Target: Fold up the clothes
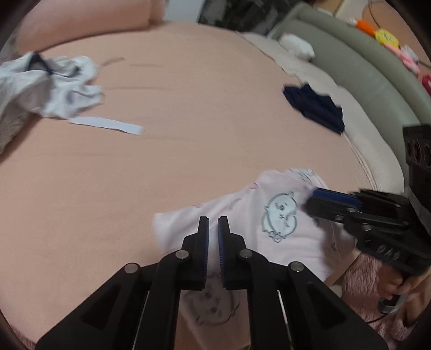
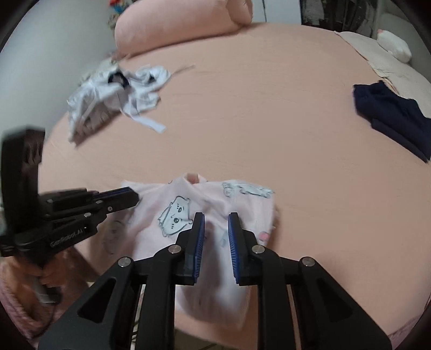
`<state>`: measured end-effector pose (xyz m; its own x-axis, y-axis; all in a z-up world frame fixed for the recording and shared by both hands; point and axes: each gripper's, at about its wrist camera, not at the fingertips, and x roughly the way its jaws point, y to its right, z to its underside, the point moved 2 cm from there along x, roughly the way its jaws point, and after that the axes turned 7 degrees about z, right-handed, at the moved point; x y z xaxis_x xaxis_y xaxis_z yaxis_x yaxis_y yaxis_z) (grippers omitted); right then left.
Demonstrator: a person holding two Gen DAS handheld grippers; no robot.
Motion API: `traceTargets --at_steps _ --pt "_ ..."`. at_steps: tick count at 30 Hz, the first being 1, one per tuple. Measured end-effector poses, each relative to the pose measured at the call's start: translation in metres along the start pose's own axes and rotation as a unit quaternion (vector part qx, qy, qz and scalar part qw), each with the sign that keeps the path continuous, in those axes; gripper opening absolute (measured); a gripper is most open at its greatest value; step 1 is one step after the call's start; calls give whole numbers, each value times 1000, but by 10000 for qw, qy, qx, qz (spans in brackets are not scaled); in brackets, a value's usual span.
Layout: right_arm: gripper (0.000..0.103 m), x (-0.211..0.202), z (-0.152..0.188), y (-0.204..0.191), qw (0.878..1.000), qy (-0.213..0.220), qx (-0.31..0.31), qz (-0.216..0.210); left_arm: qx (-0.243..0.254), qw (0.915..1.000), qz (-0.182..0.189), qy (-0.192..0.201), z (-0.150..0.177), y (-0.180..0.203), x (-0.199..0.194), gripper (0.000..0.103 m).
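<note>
Pink shirt (image 1: 272, 231) with cartoon prints lies partly folded on the near edge of the bed (image 1: 202, 113), directly under both claws. Neckline (image 2: 191, 177) points away from the claws, toward the middle of the bed.

Left claw (image 1: 213, 218) hangs over the shirt's left part, tips pointing down at the cloth. Its jaws stand a narrow slit apart; pink cloth shows through the slit, but nothing seems pinched between the pads. Motion blur makes this hard to settle.

Right claw (image 2: 216, 214) hangs over the shirt's right half. Its jaws stand a little wider apart than the left's, cloth visible in the gap below them, pads not pressing on it. In the left view the same claw comes in from the right with its blue pads over the shirt's far right edge, beside the printed character (image 1: 280, 215).

Hand (image 2: 47, 274) on the left claw's handle shows at the lower left of the right view, with a fuzzy pink sleeve (image 2: 13, 301) beneath it.

Beyond the claws, far left: a crumpled white and grey garment (image 1: 51, 88) with a loose strap (image 1: 107, 125) trailing toward the claws. Far right: a dark navy garment (image 1: 315, 107) near the bed's edge. Behind all that, a pink pillow (image 2: 175, 21) at the far end of the bed.
</note>
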<state>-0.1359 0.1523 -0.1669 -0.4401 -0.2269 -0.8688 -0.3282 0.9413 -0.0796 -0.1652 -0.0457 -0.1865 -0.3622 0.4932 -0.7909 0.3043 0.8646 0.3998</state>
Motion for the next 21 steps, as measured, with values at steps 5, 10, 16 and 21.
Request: traceTargets --at_steps 5,10,16,21 --pt "14 14 -1 -5 9991 -65 -316 275 -407 9991 110 23 -7 -22 6 10" --pt "14 11 0 -2 9985 -104 -368 402 -555 9983 145 137 1 -32 -3 10" --pt "18 0 -8 -7 9981 -170 -218 553 -422 9973 273 536 1 -12 -13 48" --pt "25 -12 -12 -17 9958 -173 -284 850 -45 9985 -113 536 7 7 -9 51"
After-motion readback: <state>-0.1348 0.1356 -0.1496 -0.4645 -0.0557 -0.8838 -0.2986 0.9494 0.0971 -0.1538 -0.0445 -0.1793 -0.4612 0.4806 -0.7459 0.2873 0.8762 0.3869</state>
